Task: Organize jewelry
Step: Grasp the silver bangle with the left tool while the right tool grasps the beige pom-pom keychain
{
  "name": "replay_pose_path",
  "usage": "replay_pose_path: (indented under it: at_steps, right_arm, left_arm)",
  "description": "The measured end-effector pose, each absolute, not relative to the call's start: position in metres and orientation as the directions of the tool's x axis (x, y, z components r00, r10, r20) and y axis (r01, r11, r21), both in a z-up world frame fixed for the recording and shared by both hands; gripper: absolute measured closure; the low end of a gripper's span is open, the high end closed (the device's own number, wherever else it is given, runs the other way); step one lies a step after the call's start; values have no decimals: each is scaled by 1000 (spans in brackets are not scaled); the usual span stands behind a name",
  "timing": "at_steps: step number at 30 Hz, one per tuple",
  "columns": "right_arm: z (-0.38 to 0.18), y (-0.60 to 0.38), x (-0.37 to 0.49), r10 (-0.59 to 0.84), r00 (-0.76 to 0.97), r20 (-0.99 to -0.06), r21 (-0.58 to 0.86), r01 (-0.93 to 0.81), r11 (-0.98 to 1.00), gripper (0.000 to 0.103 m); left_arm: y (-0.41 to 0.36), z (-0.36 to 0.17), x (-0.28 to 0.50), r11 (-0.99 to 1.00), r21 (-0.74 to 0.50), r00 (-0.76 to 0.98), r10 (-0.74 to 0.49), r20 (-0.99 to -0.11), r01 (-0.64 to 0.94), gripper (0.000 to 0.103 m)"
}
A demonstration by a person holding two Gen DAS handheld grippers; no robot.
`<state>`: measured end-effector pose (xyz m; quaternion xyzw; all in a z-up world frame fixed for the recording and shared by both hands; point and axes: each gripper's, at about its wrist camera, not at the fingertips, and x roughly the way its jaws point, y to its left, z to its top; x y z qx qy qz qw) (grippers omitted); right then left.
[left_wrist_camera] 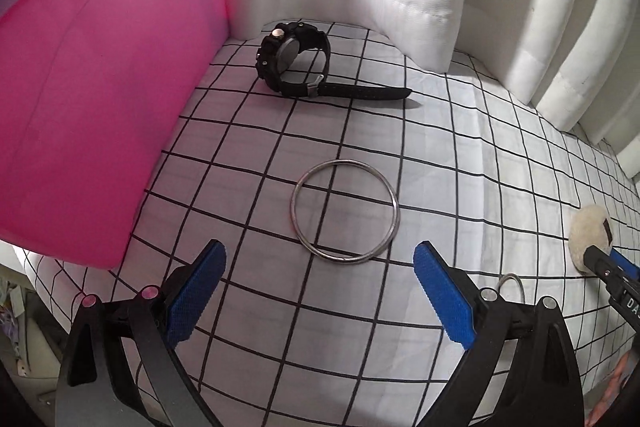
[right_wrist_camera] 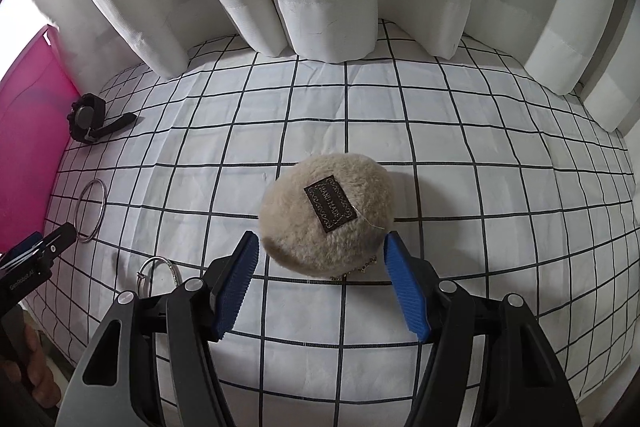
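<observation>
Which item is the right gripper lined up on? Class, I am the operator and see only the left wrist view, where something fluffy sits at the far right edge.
Observer: The right gripper is open, and its jaws flank the near end of a round beige fluffy pouch.
Operator: Is anything attached to it?
Observer: A thin chain peeks out from under its near edge.
Operator: Any marking?
Observer: A dark rectangular label with an ornate border lies on top.

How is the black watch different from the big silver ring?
The black watch is chunky and dark; the big silver ring is thin and shiny. The watch stands on its edge with its strap trailing out; the ring lies flat. The watch sits near the pink box; the ring sits nearer the left gripper. Both rest on the checked cloth.
</observation>
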<state>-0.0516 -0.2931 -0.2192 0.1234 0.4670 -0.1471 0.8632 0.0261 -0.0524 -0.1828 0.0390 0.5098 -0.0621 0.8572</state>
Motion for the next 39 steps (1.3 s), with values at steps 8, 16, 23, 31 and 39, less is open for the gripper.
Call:
replay_pose_path:
  at_steps: [8, 16, 23, 31, 39]
  right_arm:
    - [-227, -296, -46, -125, 516, -847, 70, 343, 937, 41]
    - [-228, -298, -44, -101, 534, -840, 74, 296, 952, 41]
    - [-228, -299, -48, -81, 550, -831, 84, 269, 959, 41]
    - [-232, -301, -48, -57, 558, -828, 96, 241, 966, 40]
    - [-234, -301, -43, -42, 565, -824, 106, 226, 968, 40]
  left_arm:
    - [-91, -178, -10, 976, -33, 475, -133, -870, 213, 10]
    - [-125, -187, -28, 972, -53, 453, -155, -878, 230, 10]
    - [-144, -196, -32, 975, -50, 440, -144, -886, 218, 10]
    - [-156, -211, -31, 982, -33, 426, -111, -898, 187, 10]
    - [-161, -219, -30, 986, -1, 452, -77, -889, 166, 9]
